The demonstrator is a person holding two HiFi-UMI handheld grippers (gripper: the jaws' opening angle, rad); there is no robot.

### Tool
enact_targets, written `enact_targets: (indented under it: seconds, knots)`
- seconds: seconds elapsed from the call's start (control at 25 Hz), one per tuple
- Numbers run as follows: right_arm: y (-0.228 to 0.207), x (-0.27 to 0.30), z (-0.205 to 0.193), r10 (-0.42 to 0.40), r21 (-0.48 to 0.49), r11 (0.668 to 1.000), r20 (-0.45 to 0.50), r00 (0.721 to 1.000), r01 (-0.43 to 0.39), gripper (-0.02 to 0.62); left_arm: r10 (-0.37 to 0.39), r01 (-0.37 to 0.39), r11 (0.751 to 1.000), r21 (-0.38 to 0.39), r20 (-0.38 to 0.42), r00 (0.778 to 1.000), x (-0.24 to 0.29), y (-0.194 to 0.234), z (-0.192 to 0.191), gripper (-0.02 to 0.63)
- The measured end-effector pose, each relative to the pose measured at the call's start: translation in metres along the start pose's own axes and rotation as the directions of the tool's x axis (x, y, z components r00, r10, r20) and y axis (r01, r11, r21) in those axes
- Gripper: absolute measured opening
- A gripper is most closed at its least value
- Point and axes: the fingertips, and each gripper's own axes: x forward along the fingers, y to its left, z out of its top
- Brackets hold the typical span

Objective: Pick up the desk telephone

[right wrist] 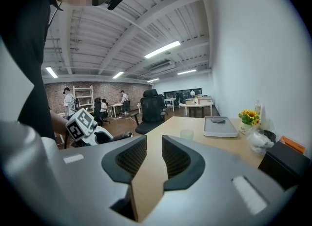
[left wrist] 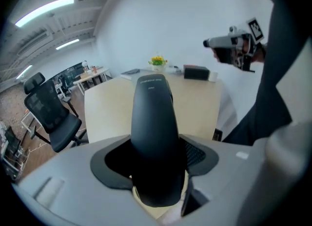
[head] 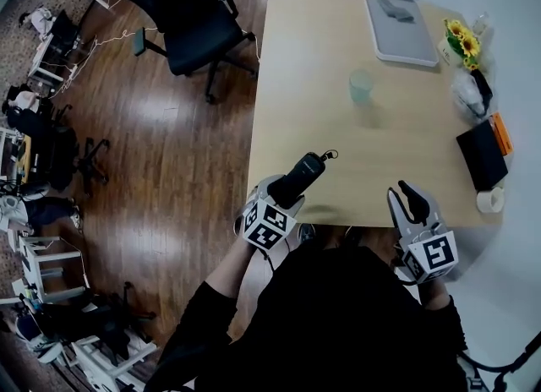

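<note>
A black telephone handset [head: 303, 175] is lifted over the near left edge of the pale wooden table [head: 313, 61]. My left gripper [head: 283, 193] is shut on it. In the left gripper view the handset [left wrist: 155, 122] fills the space between the jaws and sticks out towards the table. My right gripper [head: 412, 199] hovers at the table's near right edge. Its jaws [right wrist: 152, 159] stand a little apart and hold nothing, with only the tabletop showing in the gap.
On the table are a pale green cup [head: 362, 86], a grey tray [head: 399, 17] at the far end, a small pot of yellow flowers [head: 462, 41], a black box [head: 482, 155] and a tape roll [head: 490, 200] along the right edge. A black office chair [head: 190, 19] stands left of the table.
</note>
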Motion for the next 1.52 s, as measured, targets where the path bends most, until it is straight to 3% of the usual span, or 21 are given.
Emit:
enact_targets:
  seconds: [0.12, 0.28, 0.76, 1.52]
  knots:
    - [0.005, 0.004, 0.006, 0.004, -0.004, 1.0, 0.016, 1.0, -0.004, 0.098, 0.057, -0.045, 0.996, -0.079, 0.151, 0.987, -0.035, 0.001, 0.043, 0.261]
    - [0.01, 0.006, 0.016, 0.028, -0.016, 1.0, 0.034, 0.999, -0.027, 0.095, 0.142, -0.103, 0.984, -0.145, 0.294, 0.945, -0.076, 0.01, 0.088, 0.262]
    - [0.008, -0.007, 0.046, -0.011, 0.003, 1.0, 0.11, 0.994, 0.011, 0.089, 0.348, -0.251, 0.933, -0.257, 0.476, 0.808, -0.162, 0.041, 0.129, 0.262]
    - [-0.002, -0.012, 0.036, -0.027, 0.018, 1.0, 0.069, 0.997, 0.026, 0.063, 0.36, -0.244, 0.926, -0.288, 0.481, 0.799, -0.157, 0.038, 0.131, 0.261]
